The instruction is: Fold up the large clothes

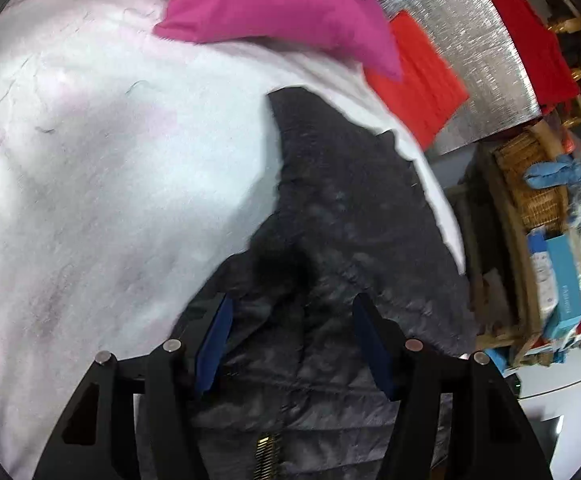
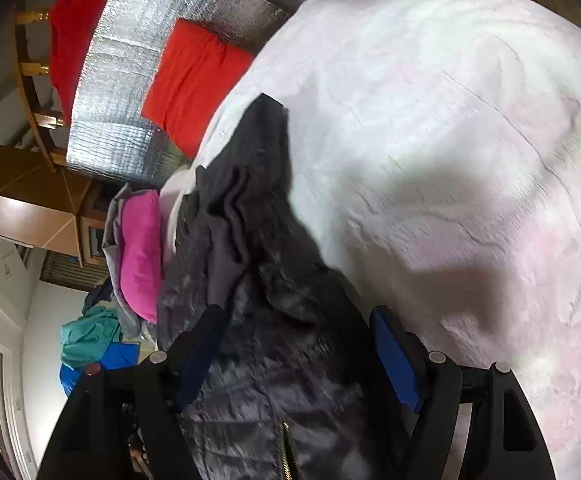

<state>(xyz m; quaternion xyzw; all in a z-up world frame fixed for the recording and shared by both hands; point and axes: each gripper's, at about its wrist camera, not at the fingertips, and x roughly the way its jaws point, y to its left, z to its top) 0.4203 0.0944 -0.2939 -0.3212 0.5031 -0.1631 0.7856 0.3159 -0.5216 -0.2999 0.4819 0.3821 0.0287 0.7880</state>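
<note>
Both claws released, nothing pinched. My left claw (image 1: 292,344) hovers over the dark quilted jacket (image 1: 342,240), lower centre of frame, jaws apart. My right claw (image 2: 302,356) likewise, over the same jacket (image 2: 258,280). It lies crumpled on the pale pink blanket (image 1: 110,180). Magenta pillow (image 1: 282,8) upper centre.

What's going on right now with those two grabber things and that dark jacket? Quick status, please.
Left hand-held gripper open above dark quilted jacket. Right hand-held gripper open, same jacket beneath. Jacket lies crumpled on white blanket. Pink cushion nearby, not blocking.
</note>
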